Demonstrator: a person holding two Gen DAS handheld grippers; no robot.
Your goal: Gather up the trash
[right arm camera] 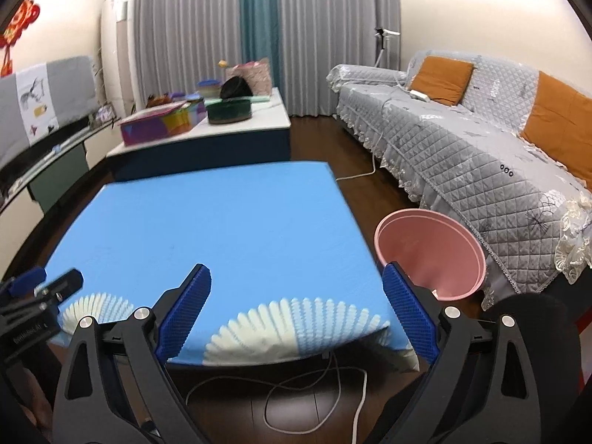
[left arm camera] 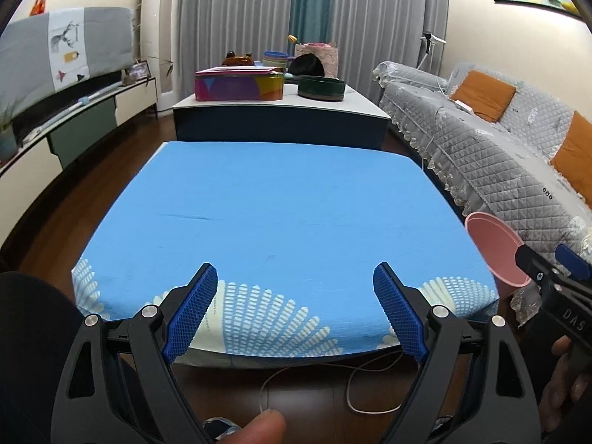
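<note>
One pink bin (right arm camera: pixel 431 255) looks empty; both hand-held grippers (left arm camera: pixel 295 309) (right arm camera: pixel 296 310) gape, holding nothing.

Blue cloth (left arm camera: pixel 281 203) covers near table. Beyond it, low table (left arm camera: pixel 362 105) bears colourful box (left arm camera: pixel 238 85) and dark round tin (left arm camera: pixel 321 88). Quilted grey sofa (right arm camera: pixel 462 155) carries orange cushions (right arm camera: pixel 442 79). White cable (right arm camera: pixel 314 381) on floor.

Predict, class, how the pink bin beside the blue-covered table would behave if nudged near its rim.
The pink bin looks like thin plastic and seems empty, so it is probably light and would slide. It flares wider at the rim, so a high push may tip it. It stands on smooth wooden floor, which likely offers little grip.
</note>
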